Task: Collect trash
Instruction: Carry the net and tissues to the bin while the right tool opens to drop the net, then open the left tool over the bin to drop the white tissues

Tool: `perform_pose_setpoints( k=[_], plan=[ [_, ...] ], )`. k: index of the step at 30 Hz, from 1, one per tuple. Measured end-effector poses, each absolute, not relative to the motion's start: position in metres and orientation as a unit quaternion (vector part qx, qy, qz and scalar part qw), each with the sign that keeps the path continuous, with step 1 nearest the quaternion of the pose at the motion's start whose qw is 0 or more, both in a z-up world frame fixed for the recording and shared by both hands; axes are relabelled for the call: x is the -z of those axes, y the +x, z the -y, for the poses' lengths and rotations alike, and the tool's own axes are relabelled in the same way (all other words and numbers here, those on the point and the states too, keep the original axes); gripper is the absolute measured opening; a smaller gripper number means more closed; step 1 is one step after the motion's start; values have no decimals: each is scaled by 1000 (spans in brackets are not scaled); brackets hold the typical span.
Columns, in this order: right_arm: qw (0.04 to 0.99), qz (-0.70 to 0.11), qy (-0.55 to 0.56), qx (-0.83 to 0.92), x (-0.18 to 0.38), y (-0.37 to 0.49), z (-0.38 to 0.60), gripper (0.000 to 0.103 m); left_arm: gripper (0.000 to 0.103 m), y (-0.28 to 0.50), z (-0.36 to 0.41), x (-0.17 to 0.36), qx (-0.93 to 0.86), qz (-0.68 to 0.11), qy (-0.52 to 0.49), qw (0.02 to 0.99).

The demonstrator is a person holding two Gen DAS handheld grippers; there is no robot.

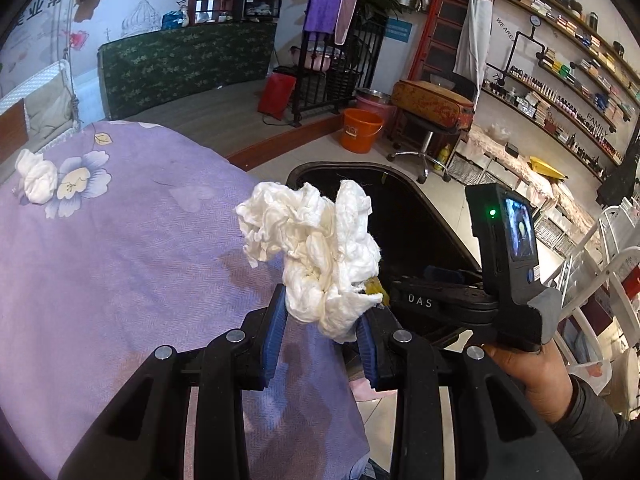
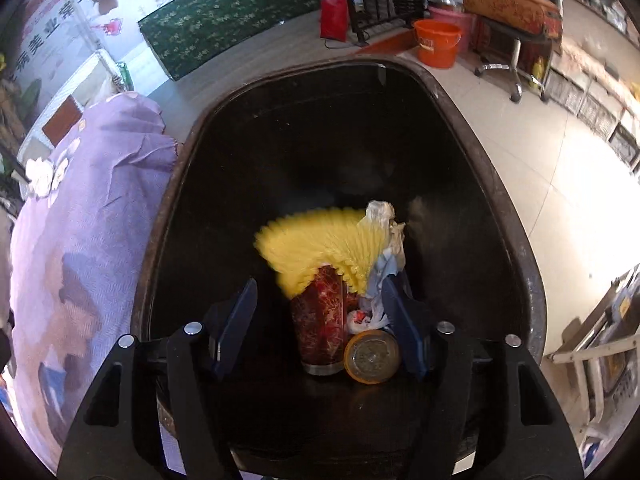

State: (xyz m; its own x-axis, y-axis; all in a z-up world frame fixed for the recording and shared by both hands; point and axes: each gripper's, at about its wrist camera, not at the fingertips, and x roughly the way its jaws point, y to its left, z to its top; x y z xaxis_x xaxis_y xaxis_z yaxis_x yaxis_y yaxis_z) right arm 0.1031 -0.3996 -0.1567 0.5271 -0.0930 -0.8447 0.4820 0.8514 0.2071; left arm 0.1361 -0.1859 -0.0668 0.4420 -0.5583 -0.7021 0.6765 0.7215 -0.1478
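Observation:
My left gripper is shut on a crumpled white tissue wad, held over the edge of a purple flowered bedspread, just left of a black trash bin. A second white tissue lies far left on the bed. My right gripper hangs open above the bin. Below its fingers, a blurred yellow pleated paper sits loose over a red can, an orange-rimmed lid and scraps of plastic. A hand holds the right gripper's camera housing beside the tissue.
An orange bucket and a rolling stool with an orange cushion stand on the tiled floor beyond the bin. Shelves of bottles line the right wall. A white metal rack stands close on the right. The bed abuts the bin's left side.

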Motion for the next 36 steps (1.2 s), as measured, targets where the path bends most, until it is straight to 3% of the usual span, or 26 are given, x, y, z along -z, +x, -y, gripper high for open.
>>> perform_pose_setpoints(
  k=[10, 13, 18, 36],
  plan=[
    [881, -392, 211, 159, 117, 88, 393, 69, 32, 136, 200, 67, 373, -386, 83, 840],
    [888, -374, 209, 167, 103, 86, 395, 75, 32, 137, 208, 72, 377, -390, 91, 835],
    [893, -352, 210, 189, 88, 76, 403, 76, 32, 136, 227, 81, 389, -402, 102, 823],
    [877, -344, 239, 234, 88, 56, 434, 78, 34, 134, 275, 101, 409, -414, 160, 797]
  ],
)
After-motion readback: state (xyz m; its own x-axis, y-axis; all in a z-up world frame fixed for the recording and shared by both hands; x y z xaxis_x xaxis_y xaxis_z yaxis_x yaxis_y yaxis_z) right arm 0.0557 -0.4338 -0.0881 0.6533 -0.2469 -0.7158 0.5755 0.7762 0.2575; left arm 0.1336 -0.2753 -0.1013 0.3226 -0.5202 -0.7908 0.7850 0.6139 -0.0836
